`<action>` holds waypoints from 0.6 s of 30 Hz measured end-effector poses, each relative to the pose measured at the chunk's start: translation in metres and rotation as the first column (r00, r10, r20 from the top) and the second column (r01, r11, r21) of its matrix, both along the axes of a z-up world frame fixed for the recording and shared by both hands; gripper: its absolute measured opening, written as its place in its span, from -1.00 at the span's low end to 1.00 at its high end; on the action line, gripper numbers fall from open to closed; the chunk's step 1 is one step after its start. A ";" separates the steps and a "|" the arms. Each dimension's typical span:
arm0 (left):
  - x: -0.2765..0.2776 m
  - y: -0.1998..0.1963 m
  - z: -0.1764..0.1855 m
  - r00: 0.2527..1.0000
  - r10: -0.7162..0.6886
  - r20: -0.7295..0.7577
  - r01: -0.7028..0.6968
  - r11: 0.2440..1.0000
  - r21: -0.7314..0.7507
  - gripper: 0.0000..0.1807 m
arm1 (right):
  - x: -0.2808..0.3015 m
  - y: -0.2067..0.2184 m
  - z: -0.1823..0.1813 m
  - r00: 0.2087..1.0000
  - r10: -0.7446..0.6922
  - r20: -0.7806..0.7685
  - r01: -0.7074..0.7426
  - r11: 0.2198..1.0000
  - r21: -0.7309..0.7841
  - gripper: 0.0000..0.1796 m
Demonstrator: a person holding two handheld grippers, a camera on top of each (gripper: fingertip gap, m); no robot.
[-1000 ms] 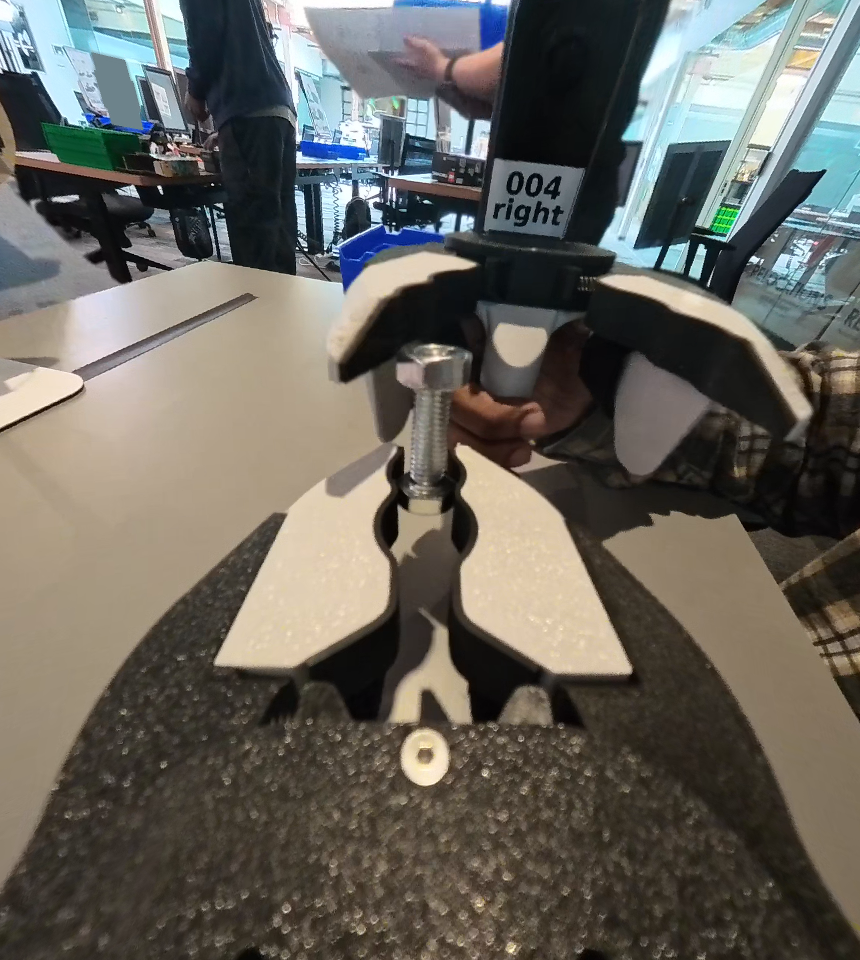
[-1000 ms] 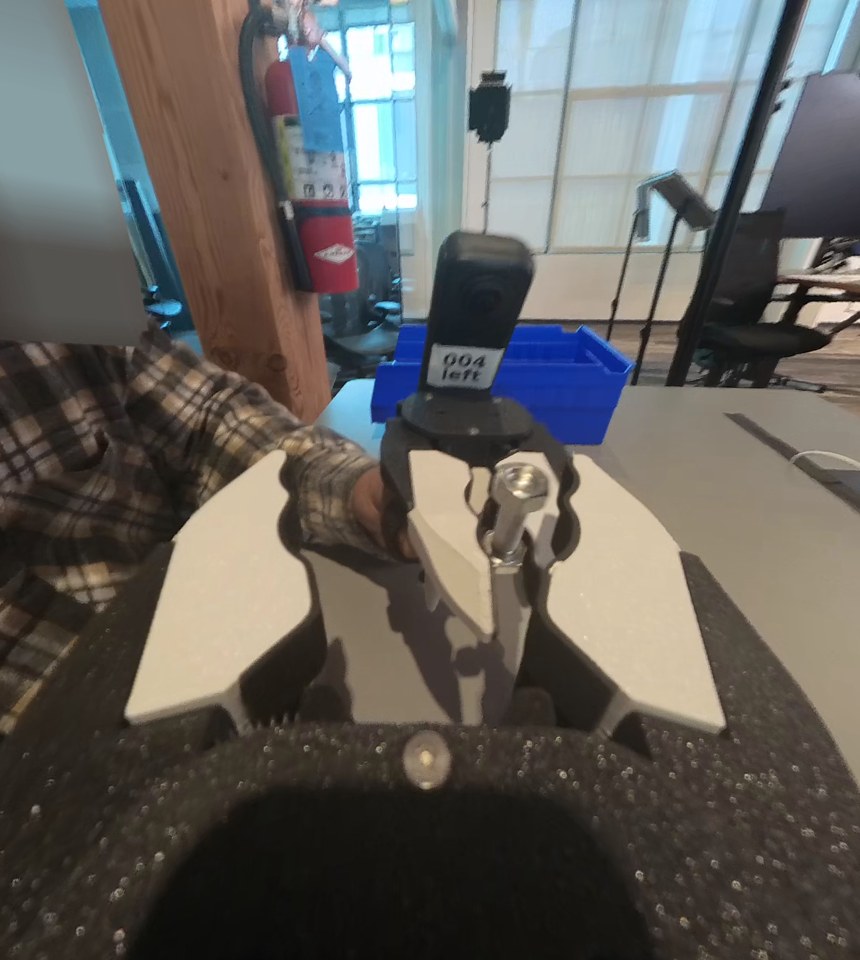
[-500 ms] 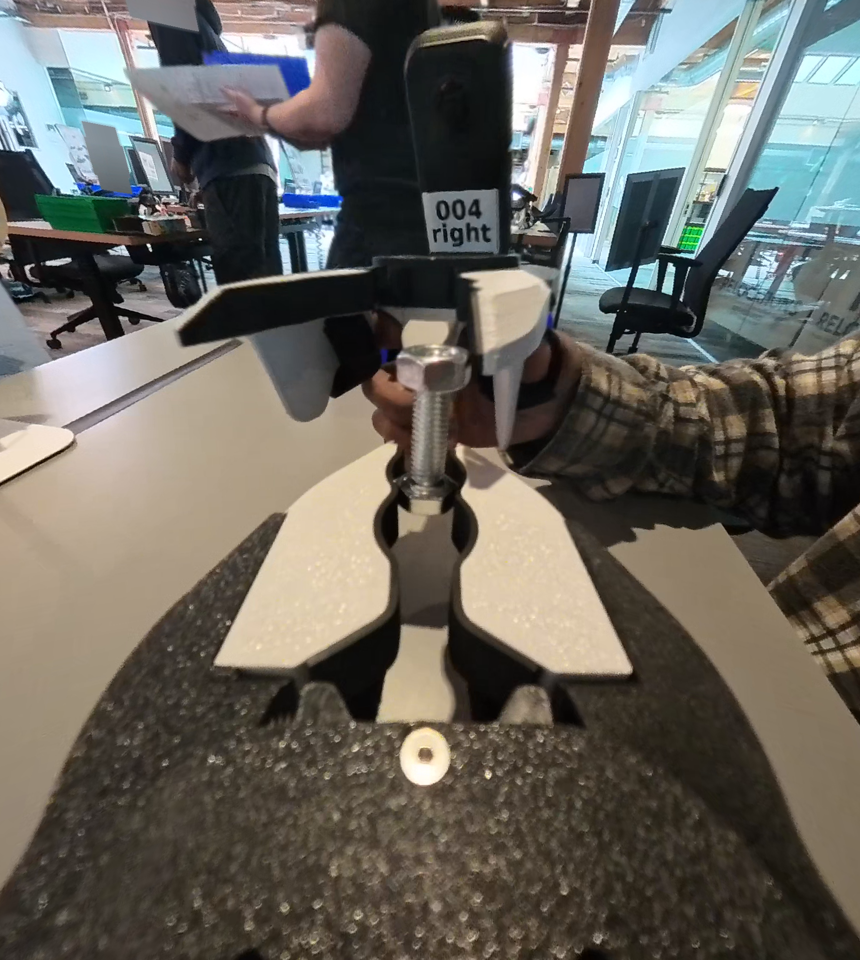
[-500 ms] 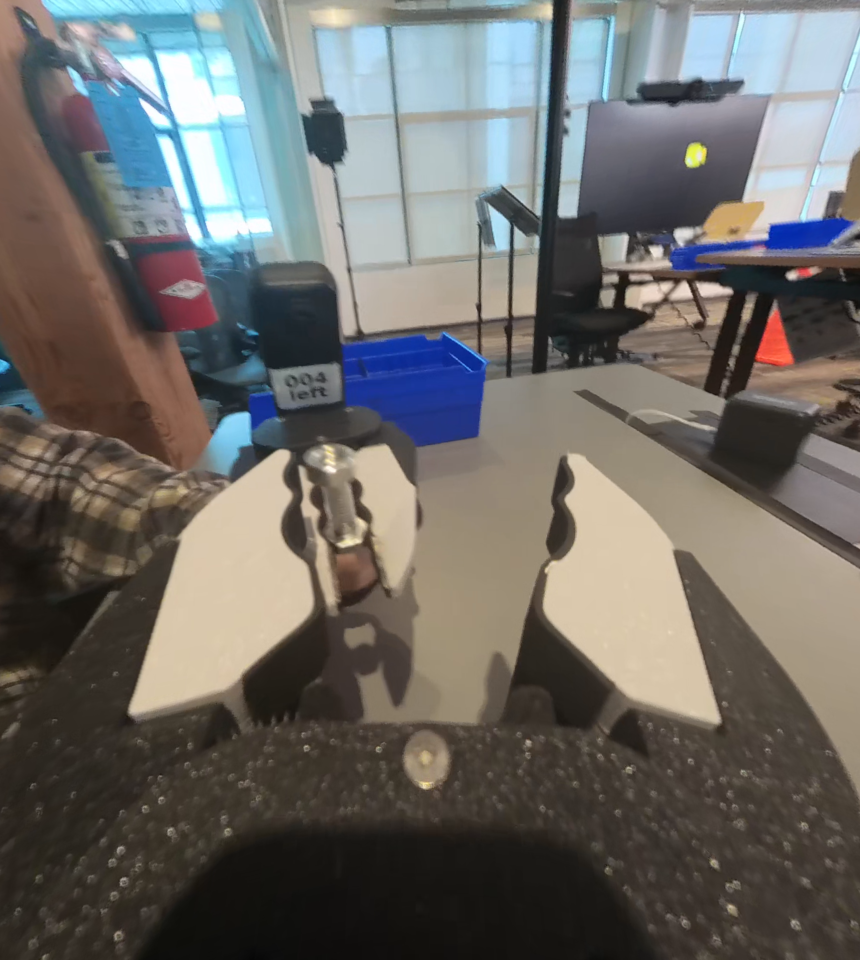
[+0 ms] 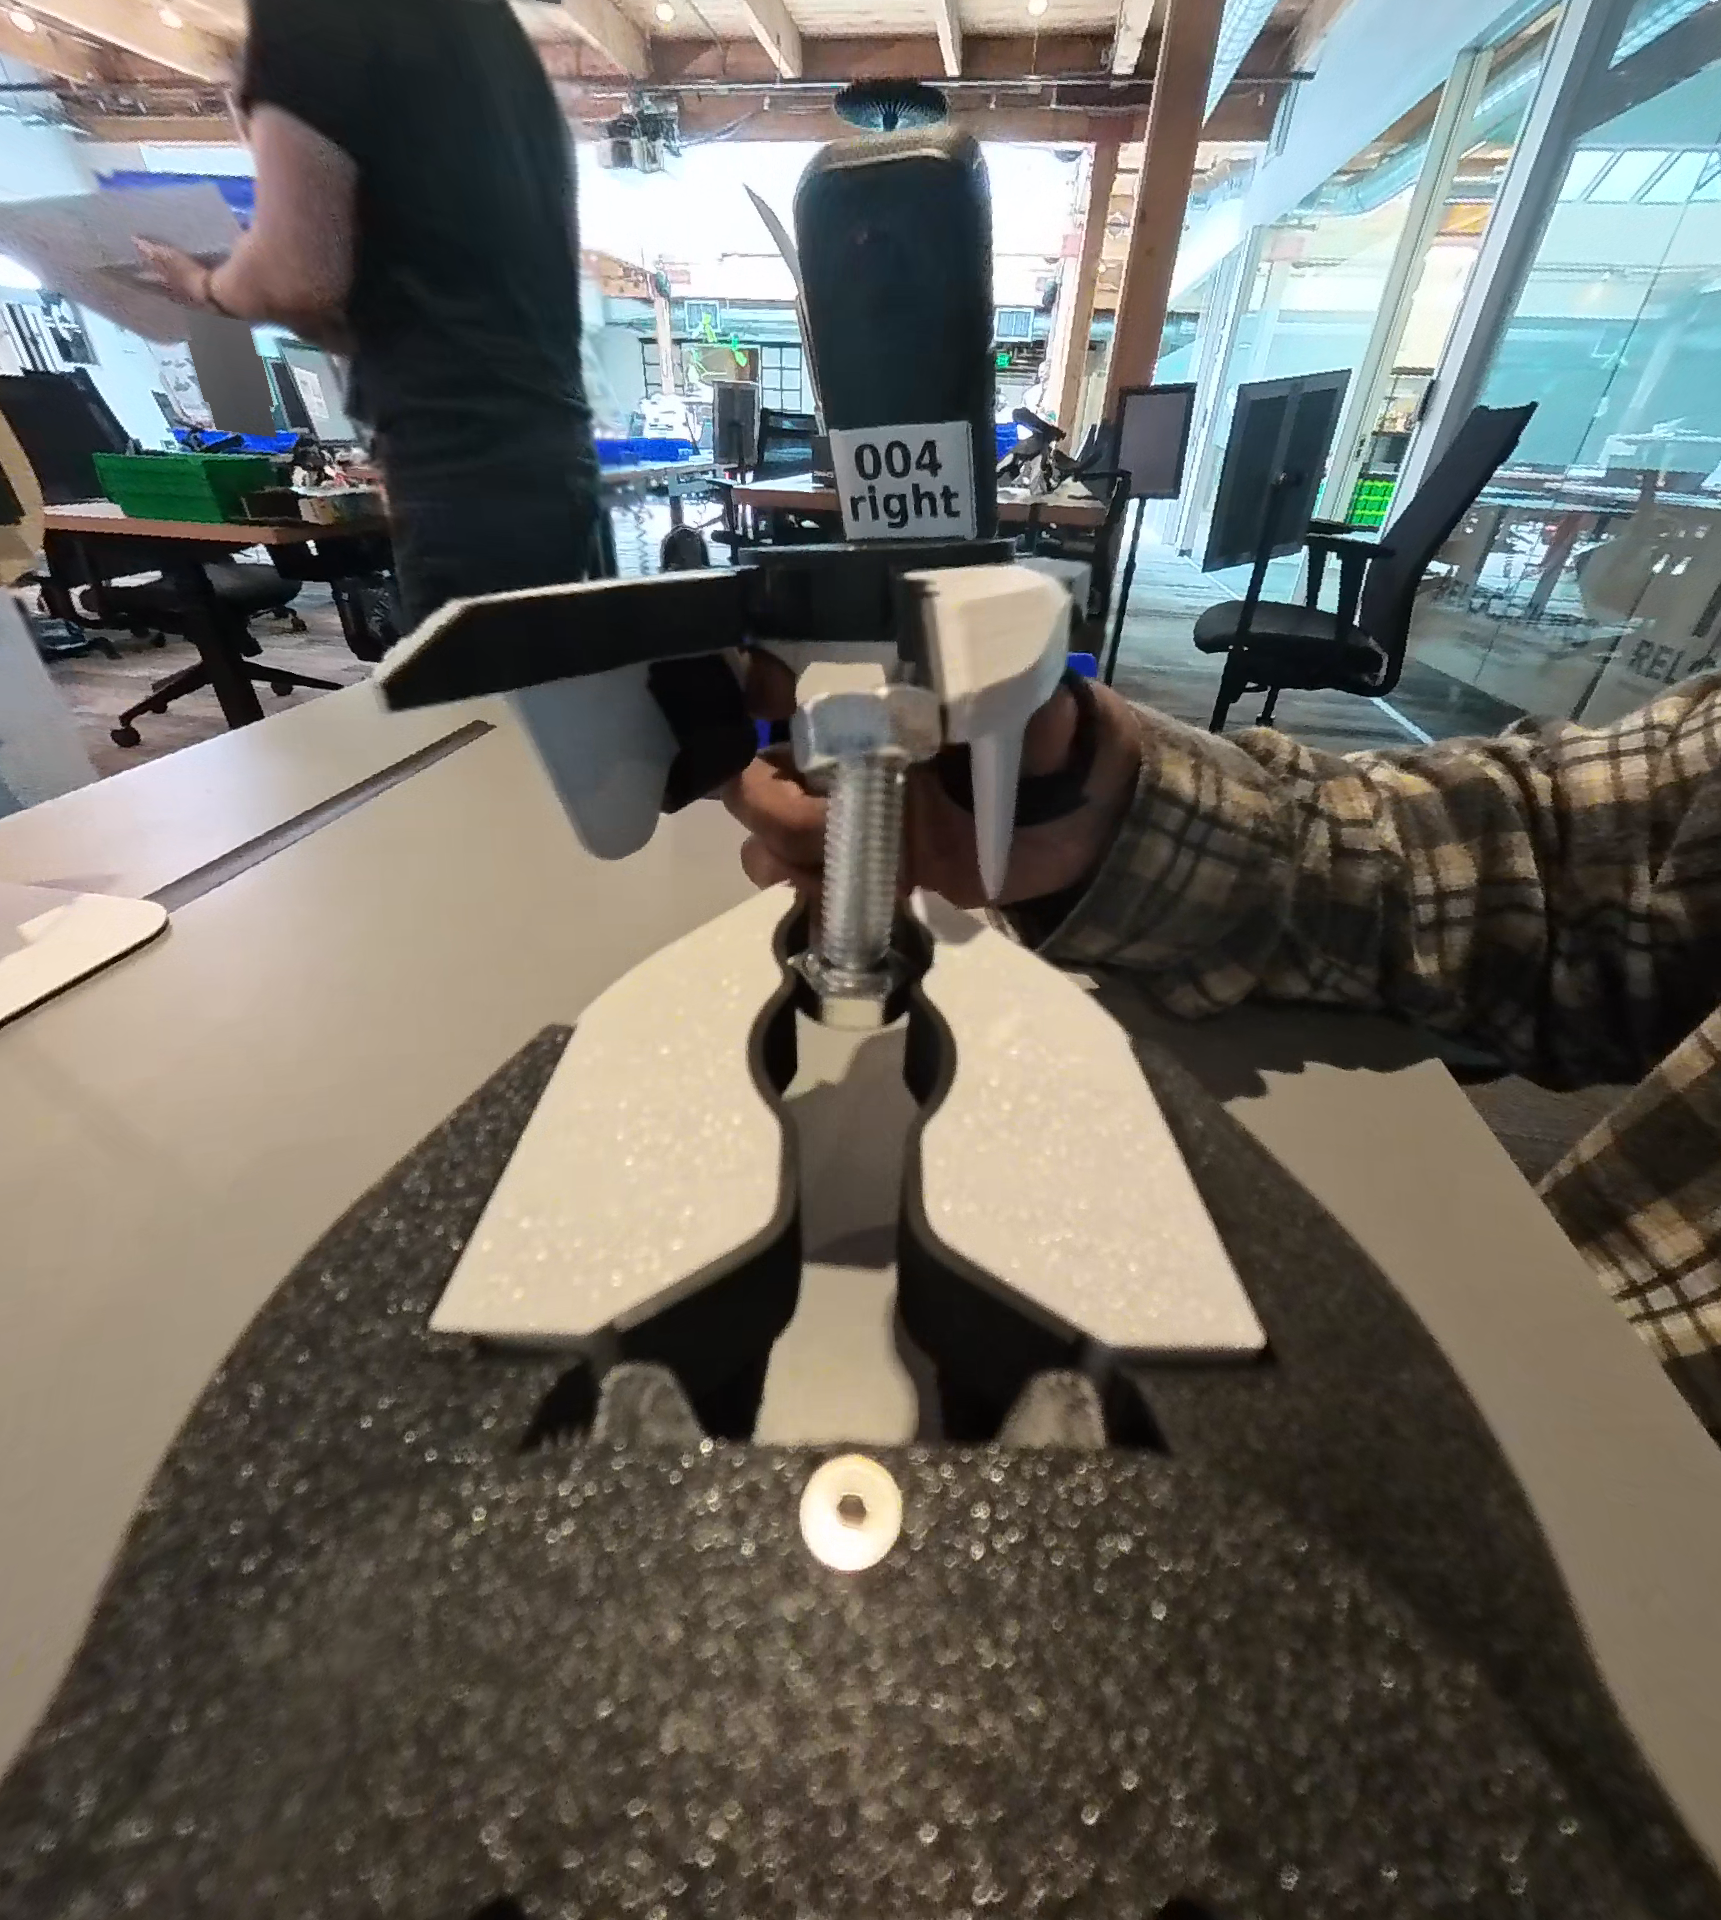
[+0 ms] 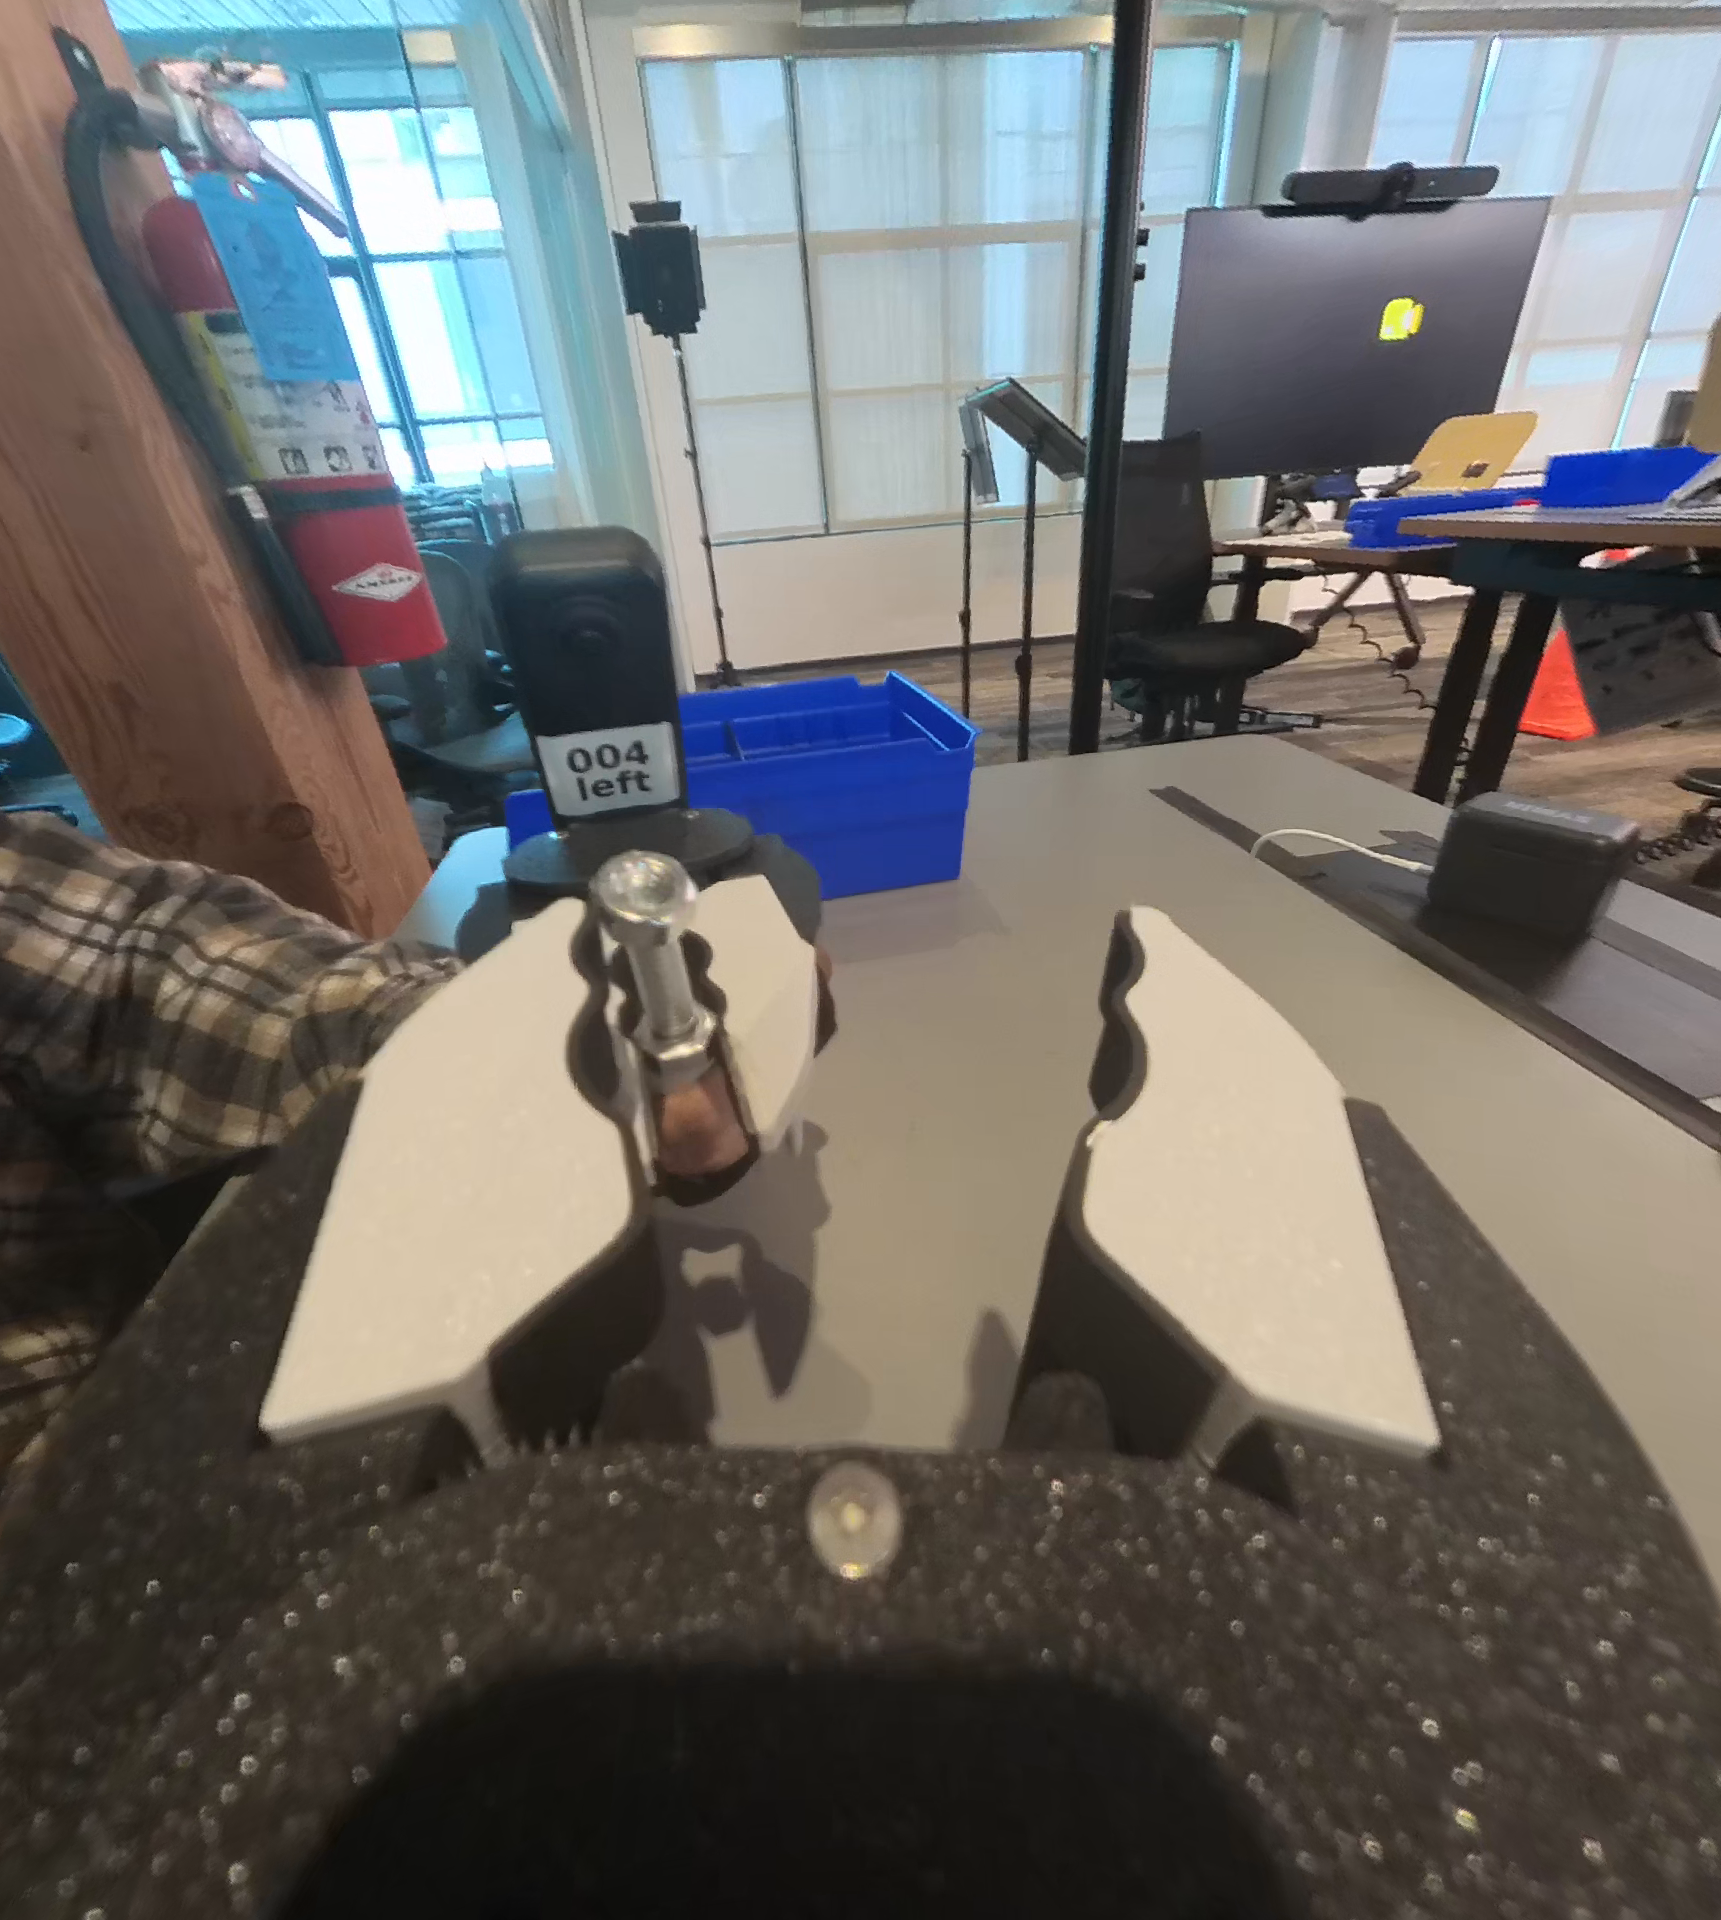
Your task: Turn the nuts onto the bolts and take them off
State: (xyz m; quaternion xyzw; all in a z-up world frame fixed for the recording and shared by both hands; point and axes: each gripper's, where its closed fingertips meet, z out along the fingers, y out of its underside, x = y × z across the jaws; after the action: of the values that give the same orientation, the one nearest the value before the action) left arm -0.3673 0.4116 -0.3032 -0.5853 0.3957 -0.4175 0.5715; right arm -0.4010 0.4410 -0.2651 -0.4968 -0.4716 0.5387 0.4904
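Observation:
A silver bolt [image 5: 861,831] stands upright, head up, with a nut [image 5: 848,979] low on its thread. My left gripper [image 5: 851,935] is shut on the nut and holds it above the grey table [image 5: 212,1091]. My right gripper [image 5: 783,727] faces it, open, with the bolt head [image 5: 866,727] by one of its fingers [image 5: 981,655]. In the right wrist view my right gripper [image 6: 856,935] is open wide and empty. There the bolt [image 6: 658,966] and nut [image 6: 674,1049] sit beside its left finger [image 6: 482,1143], held in my left gripper [image 6: 690,1029].
A blue bin [image 6: 835,769] stands at the table's far end. A black box [image 6: 1521,873] with a white cable lies along a slot. A white pad [image 5: 4,956] lies at the left. A person [image 5: 440,312] stands behind the table. The table edge [image 5: 1458,1091] is near on the right. Left tips to right tips: about 5 cm.
My right gripper has turned level and swung sideways, so the bolt went from its right finger to its left finger in its view. It stays open. My left gripper still grips the nut.

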 end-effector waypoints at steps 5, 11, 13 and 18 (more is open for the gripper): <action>0.001 0.000 -0.002 1.000 0.003 -0.009 -0.003 1.000 -0.002 -0.83 | -0.005 -0.008 0.002 0.999 0.036 -0.002 -0.036 0.999 0.015 -0.02; -0.001 0.001 -0.001 1.000 0.011 -0.005 -0.011 1.000 0.000 -0.83 | -0.003 -0.017 0.007 0.997 0.077 -0.009 -0.077 0.997 0.013 -0.16; -0.002 0.002 0.000 1.000 0.015 0.001 -0.015 1.000 0.000 -0.83 | -0.001 -0.022 0.007 0.996 0.088 -0.025 -0.089 0.995 -0.050 -0.25; -0.001 0.002 0.000 1.000 0.021 -0.001 -0.021 1.000 0.004 -0.84 | -0.003 -0.029 0.003 0.995 0.071 -0.073 -0.086 0.969 -0.231 -0.32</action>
State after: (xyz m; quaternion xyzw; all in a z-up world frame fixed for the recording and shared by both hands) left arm -0.3687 0.4136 -0.3032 -0.5884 0.3909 -0.4101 0.5768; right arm -0.4037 0.4123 -0.2618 -0.5146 -0.4079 0.6252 0.4217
